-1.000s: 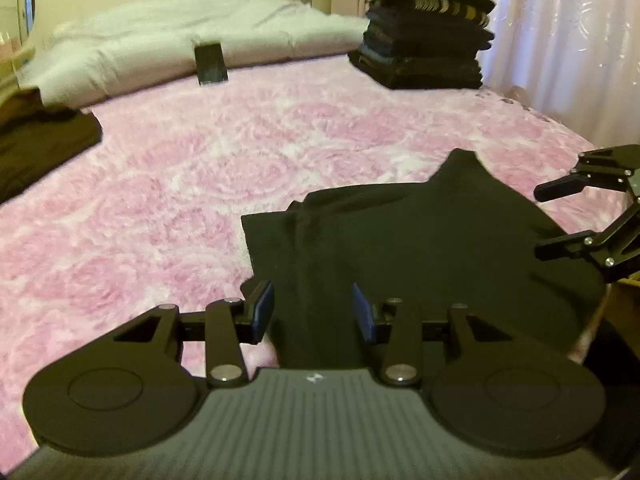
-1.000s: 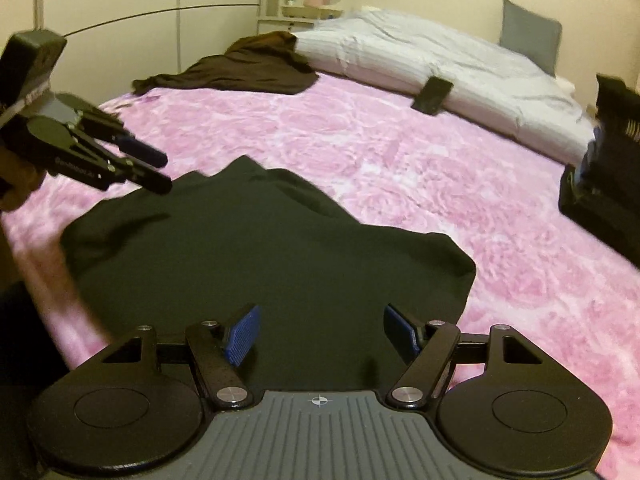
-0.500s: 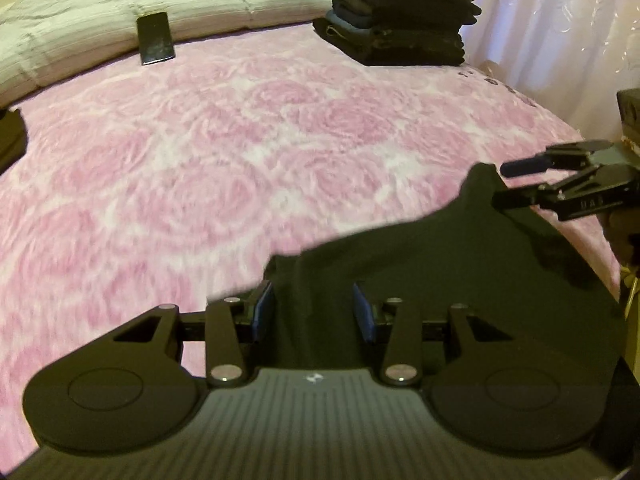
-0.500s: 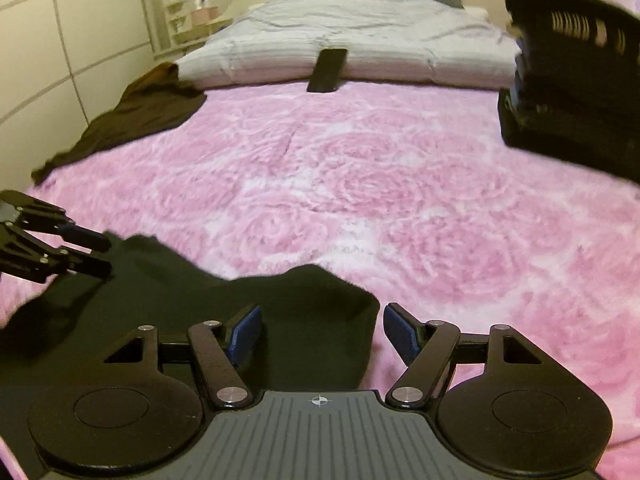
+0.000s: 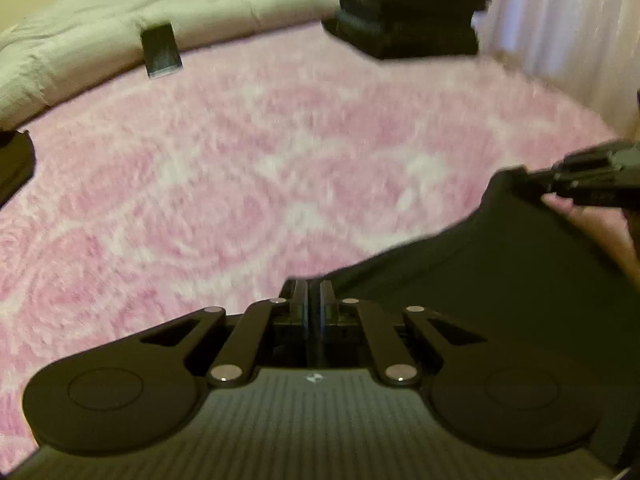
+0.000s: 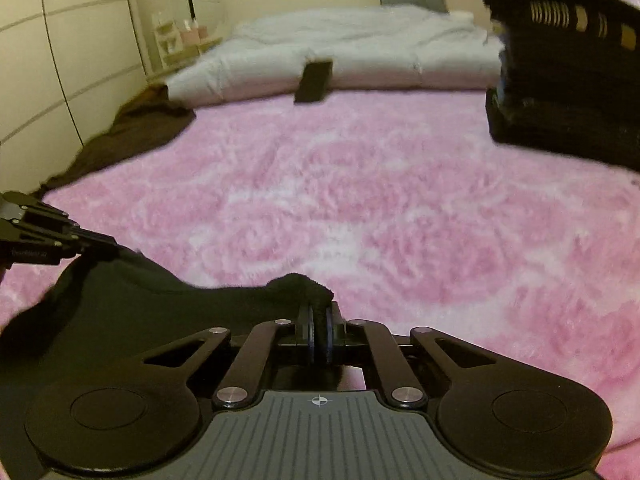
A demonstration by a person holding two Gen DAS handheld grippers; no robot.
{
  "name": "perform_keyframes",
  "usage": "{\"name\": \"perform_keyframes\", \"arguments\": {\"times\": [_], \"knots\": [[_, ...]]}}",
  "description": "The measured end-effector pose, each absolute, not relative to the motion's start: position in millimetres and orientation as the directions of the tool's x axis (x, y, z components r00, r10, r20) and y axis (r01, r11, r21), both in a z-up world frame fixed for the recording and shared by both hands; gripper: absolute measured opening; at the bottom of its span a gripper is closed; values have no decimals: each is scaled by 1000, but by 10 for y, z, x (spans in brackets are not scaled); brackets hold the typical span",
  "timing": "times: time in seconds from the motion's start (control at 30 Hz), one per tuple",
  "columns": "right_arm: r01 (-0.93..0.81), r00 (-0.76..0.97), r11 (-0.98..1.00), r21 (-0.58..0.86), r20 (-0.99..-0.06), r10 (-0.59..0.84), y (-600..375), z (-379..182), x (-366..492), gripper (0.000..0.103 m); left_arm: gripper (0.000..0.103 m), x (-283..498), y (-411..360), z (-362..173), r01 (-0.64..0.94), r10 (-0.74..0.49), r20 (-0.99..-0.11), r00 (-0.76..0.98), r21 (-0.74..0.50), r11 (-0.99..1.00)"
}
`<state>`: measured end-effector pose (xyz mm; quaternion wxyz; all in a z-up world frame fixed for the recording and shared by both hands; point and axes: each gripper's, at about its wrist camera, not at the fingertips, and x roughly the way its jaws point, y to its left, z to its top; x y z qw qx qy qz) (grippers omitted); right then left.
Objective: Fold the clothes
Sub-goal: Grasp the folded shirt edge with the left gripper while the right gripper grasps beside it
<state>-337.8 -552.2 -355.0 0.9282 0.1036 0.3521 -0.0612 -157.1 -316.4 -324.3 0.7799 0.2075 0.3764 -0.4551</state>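
A black garment (image 5: 500, 280) lies at the near edge of a pink rose-patterned bedspread (image 5: 260, 168). My left gripper (image 5: 314, 300) is shut on the garment's left corner. My right gripper (image 6: 319, 320) is shut on its right corner, where a fold of black cloth (image 6: 304, 284) bunches above the pads. Each gripper shows in the other's view: the right one (image 5: 520, 182) at the far right, the left one (image 6: 108, 246) at the far left, both pinching the garment's far edge. The garment (image 6: 120, 304) stretches between them.
A tall stack of folded dark clothes (image 5: 408, 8) stands at the back right of the bed, near a white curtain (image 5: 560, 24). A dark phone (image 5: 160, 50) leans on the grey-white duvet (image 5: 120, 32). A brown garment (image 6: 136, 136) lies at the left edge.
Both grippers were open over the black garment and have now shut on its corners. Both views have shifted forward over the bedspread and are blurred by motion.
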Motion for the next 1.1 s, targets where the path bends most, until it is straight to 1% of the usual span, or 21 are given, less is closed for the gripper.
{"name": "perform_keyframes", "arguments": {"times": [0.1,0.17,0.2,0.23,0.3,0.37,0.47,0.5,0.53,0.6,0.63,0.7,0.77,0.83,0.87,0.9,0.93,0.97,1.03,1.1], "knots": [[204,726,968,146,-686,-49,-5552,-3618,-3380,4,5,-1528,-3196,-3306,864,-537,-789,297,-17,503],[221,725,966,131,-685,-73,-5564,-3578,-3428,20,8,-1521,-3182,-3247,861,-531,-790,306,-7,508],[230,724,965,123,-684,-85,-5569,-3556,-3453,37,12,-1528,-3155,-3201,857,-527,-786,324,9,514],[233,733,966,112,-674,-99,-5547,-3497,-3515,41,14,-1543,-3106,-3149,850,-525,-778,344,21,526],[240,749,966,92,-651,-124,-5502,-3378,-3638,41,13,-1625,-2984,-3023,839,-531,-760,375,35,544],[191,774,973,129,-630,-68,-5334,-3290,-3770,41,13,-1756,-2840,-2875,831,-548,-737,397,36,555],[114,804,977,182,-594,17,-5081,-3160,-3965,41,14,-2075,-2689,-2782,859,-609,-720,332,-36,510],[76,793,977,200,-606,62,-4980,-3186,-3978,41,14,-2187,-2670,-2821,868,-611,-729,308,-48,495],[55,780,977,208,-620,88,-4918,-3235,-3976,41,14,-2244,-2665,-2900,869,-591,-746,307,-34,494],[64,731,971,230,-673,111,-4909,-3397,-3925,41,14,-2356,-2654,-3057,871,-550,-778,303,-7,491],[88,718,962,260,-686,119,-4971,-3487,-3915,41,15,-2361,-2626,-3124,864,-541,-781,312,-3,503],[122,731,944,306,-671,123,-5069,-3501,-3988,41,15,-2340,-2524,-3152,846,-561,-765,318,-39,532],[93,743,967,238,-663,92,-4933,-3352,-4147,41,15,-2371,-2441,-3075,828,-547,-759,353,-19,560],[66,755,983,169,-652,61,-4797,-3204,-4307,41,16,-2505,-2352,-2985,824,-527,-743,412,58,563],[51,762,990,134,-646,48,-4729,-3132,-4388,43,17,-2578,-2297,-2955,826,-528,-735,424,75,559],[11,762,991,135,-642,79,-4651,-3126,-4495,55,21,-2647,-2243,-2945,831,-535,-734,419,74,551],[-28,762,990,135,-639,108,-4575,-3124,-4600,78,26,-2720,-2205,-2965,832,-532,-733,423,81,549],[-35,745,992,125,-658,109,-4518,-3209,-4647,85,27,-2792,-2167,-2984,832,-530,-732,427,89,548],[-49,713,993,105,-693,109,-4404,-3378,-4743,85,28,-2924,-2094,-2988,829,-525,-726,443,110,548],[-16,711,994,104,-698,85,-4337,-3466,-4860,85,30,-3043,-2022,-2956,823,-520,-715,467,136,552]]}}
